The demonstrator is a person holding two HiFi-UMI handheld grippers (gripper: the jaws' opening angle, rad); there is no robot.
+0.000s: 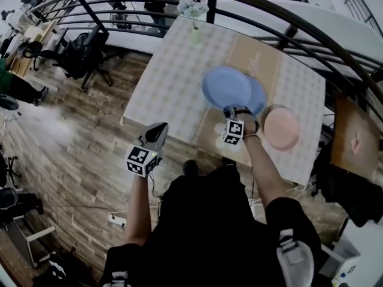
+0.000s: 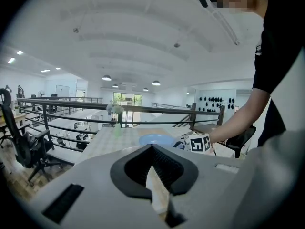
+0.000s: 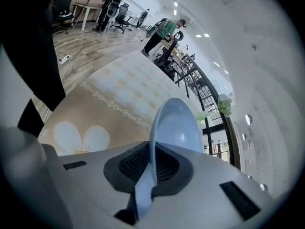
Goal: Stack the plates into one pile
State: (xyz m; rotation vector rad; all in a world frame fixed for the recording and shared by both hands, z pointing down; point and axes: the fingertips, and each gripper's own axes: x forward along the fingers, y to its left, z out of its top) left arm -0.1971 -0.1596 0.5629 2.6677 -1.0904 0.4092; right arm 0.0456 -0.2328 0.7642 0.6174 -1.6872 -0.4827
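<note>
My right gripper (image 1: 231, 111) is shut on the near rim of a blue plate (image 1: 225, 87), which it holds over the table (image 1: 167, 82). In the right gripper view this plate (image 3: 177, 127) stands edge-on between the jaws of the right gripper (image 3: 152, 151). A second blue plate (image 1: 259, 95) lies partly under the held one, to its right. On the cloth near the right front corner lies a pink plate (image 1: 281, 128). My left gripper (image 1: 157, 131) hangs off the table's front left edge, above the floor, shut with nothing in it. The left gripper view shows its jaws meeting at the tips (image 2: 152, 148) and the blue plate (image 2: 156, 139) beyond.
A vase of flowers (image 1: 192, 9) stands at the table's far edge. A black railing (image 1: 281, 14) curves behind and to the right of the table. Office chairs (image 1: 81, 55) stand on the wooden floor at the left. A brown side table (image 1: 354, 139) sits at the right.
</note>
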